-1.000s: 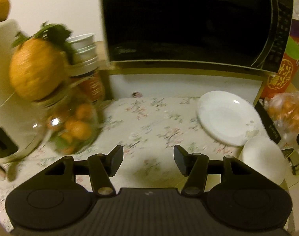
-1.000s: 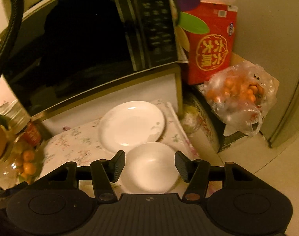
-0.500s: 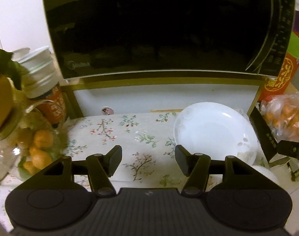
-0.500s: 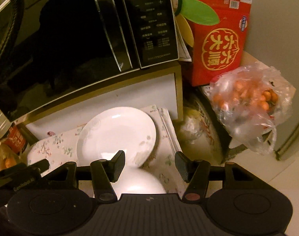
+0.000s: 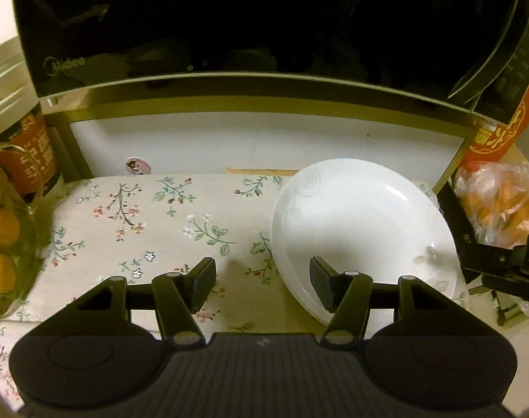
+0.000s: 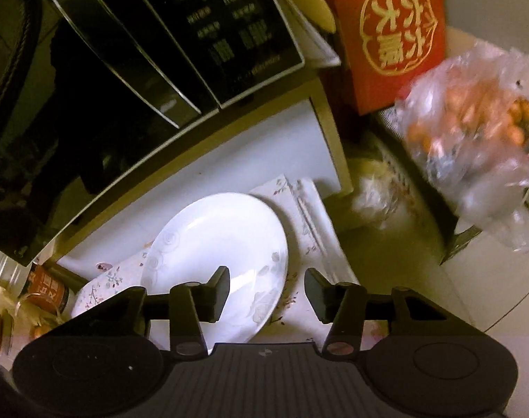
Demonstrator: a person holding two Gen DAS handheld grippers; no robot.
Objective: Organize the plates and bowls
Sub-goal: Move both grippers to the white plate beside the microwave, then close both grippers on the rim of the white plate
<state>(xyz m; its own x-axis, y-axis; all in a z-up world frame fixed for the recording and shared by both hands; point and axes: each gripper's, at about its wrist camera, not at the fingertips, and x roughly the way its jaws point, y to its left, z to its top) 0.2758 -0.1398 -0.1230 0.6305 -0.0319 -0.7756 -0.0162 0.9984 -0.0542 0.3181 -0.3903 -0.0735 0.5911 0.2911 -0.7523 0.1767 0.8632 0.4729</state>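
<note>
Both grippers have closed in on the white plate (image 5: 362,223) since a second ago, and the white bowl seen earlier at the table's front edge has dropped out of both views. On the left wrist camera the left gripper (image 5: 262,287) hangs over the floral tablecloth (image 5: 142,230), fingers spread wide and grasping nothing; its right-hand fingertip overlaps the plate's near-left rim, though contact cannot be confirmed. The plate lies on the cloth at about 3 o'clock of the scene's centre, under the shelf that carries the black microwave (image 5: 264,21). At 9 o'clock stand a glass jar of oranges (image 5: 3,254) and a red-labelled jar (image 5: 24,153); at 3 o'clock, past the table edge, sits a plastic bag of oranges (image 5: 498,209), with the other gripper's dark tip showing just below it.

On the right wrist camera the right gripper (image 6: 266,294) is likewise released and empty, its left-hand fingertip in front of the plate (image 6: 219,244), the right-hand one over the cloth. A red box (image 6: 393,35) stands at 1 o'clock and the bag of oranges (image 6: 480,146), blurred, at 3 o'clock.
</note>
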